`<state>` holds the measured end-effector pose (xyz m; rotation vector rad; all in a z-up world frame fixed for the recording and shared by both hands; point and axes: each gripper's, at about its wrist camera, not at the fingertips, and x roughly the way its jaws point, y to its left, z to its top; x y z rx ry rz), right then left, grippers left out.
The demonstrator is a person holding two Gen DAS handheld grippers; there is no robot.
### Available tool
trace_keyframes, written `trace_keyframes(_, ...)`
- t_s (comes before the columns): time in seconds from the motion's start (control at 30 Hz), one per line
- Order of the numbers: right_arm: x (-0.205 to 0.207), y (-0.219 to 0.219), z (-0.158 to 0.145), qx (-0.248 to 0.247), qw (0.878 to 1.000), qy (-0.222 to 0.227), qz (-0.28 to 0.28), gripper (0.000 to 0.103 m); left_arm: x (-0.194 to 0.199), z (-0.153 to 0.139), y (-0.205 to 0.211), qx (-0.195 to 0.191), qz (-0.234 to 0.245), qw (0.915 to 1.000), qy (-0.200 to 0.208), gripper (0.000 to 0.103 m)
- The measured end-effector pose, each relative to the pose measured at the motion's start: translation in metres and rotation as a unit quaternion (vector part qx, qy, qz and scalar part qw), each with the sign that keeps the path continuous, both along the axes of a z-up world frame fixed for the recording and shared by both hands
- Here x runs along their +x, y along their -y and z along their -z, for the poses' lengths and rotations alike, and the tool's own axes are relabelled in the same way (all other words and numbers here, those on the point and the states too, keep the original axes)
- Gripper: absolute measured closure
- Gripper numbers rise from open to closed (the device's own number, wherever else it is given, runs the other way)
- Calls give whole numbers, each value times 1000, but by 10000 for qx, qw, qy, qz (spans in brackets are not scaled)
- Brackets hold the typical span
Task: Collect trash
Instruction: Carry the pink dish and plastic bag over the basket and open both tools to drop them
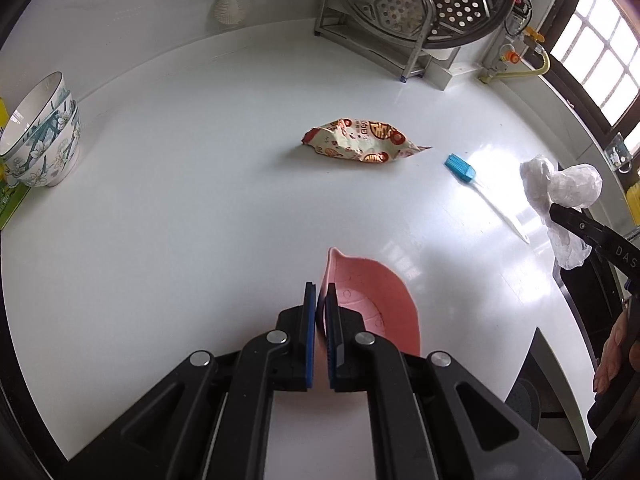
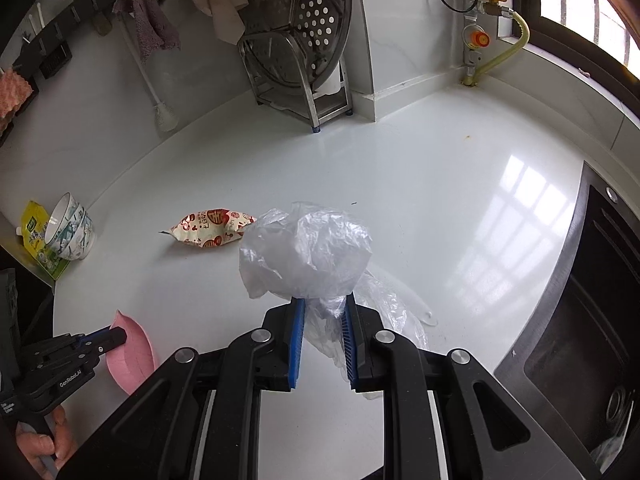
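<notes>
Closest in, the left gripper (image 1: pixel 320 300) is clamped on the rim of a pink dish (image 1: pixel 376 304), its jaws pinched together with only the thin edge between them; most of the dish sits behind the right finger, so its full shape is hard to read. The right gripper (image 2: pixel 325 312) is closed on a crumpled clear plastic bag (image 2: pixel 308 252), held up off the white counter (image 2: pixel 440 184); the bag bulges above the jaws and hangs down between them, hiding the counter behind it. A hand (image 2: pixel 40 444) shows only partly at the frame's edge under the left gripper's handle. Further out a red-and-cream snack wrapper (image 1: pixel 360 142) lies flat on the counter, apart from both grippers, with a blue brush (image 1: pixel 460 168) just beside it whose pale handle fades into glare. At the left edge stand stacked bowls (image 1: pixel 44 132), partly cut off. At the back a metal rack (image 1: pixel 376 20) holds a perforated steamer tray, its top cropped.
</notes>
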<state>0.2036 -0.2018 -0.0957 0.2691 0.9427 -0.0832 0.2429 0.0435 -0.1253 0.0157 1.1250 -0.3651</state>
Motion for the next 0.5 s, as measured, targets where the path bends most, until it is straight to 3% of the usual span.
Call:
trace_keyframes(0.27,-83,6,2,191,9994,-32,291,86,-54,-17,33,-44,485,9987,114,98)
trace_keyframes(0.5,-161,23,20,358,9967,-364,635,86,-97,-27,76,-134,941,9953,172,98)
